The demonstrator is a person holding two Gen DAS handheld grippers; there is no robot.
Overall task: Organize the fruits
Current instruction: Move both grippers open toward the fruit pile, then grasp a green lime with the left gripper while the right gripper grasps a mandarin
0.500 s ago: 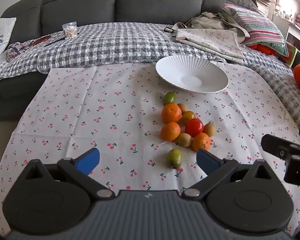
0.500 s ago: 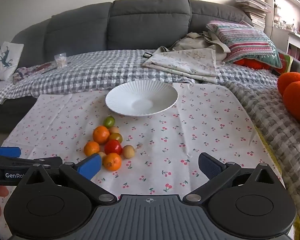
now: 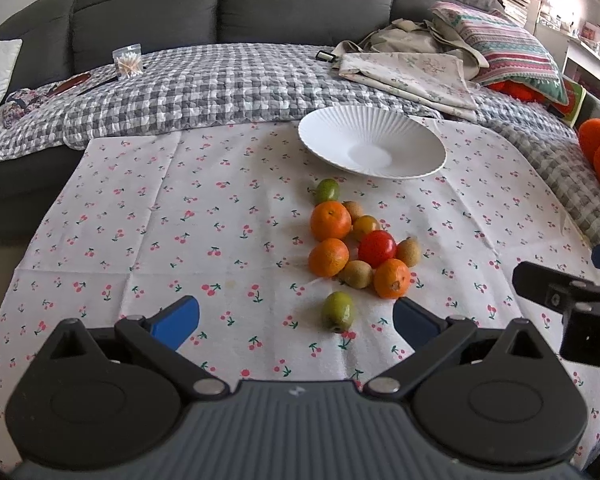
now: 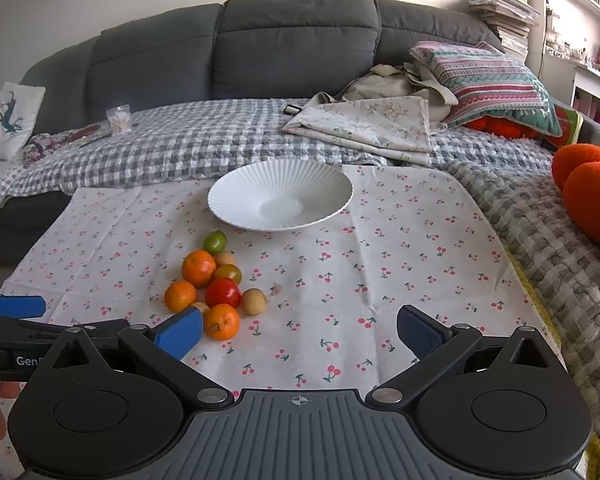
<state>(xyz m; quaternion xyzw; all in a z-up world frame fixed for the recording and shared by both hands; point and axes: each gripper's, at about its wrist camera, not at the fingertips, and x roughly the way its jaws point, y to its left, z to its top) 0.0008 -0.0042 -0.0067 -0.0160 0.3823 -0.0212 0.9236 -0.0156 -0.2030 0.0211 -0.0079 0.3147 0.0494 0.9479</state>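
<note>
A: Left wrist view, item one: left gripper (image 3: 296, 320), blue pads spread wide, nothing held; a green oval fruit (image 3: 338, 311) lies on the cherry-print cloth (image 3: 140, 216) between them, untouched.

B: Right gripper (image 4: 300, 330)?

A: Equally wide, empty. Cluster of orange, red and brown fruits (image 4: 214, 286) lies near the ribbed white ceramic bowl (image 4: 280, 194), which holds nothing.

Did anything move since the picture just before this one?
Almost nothing. The left claw has eased a little nearer the green fruit; the right claw shows no clear move. Both stayed wide open, holding nothing. The fruit pile and white bowl stayed put.
</note>
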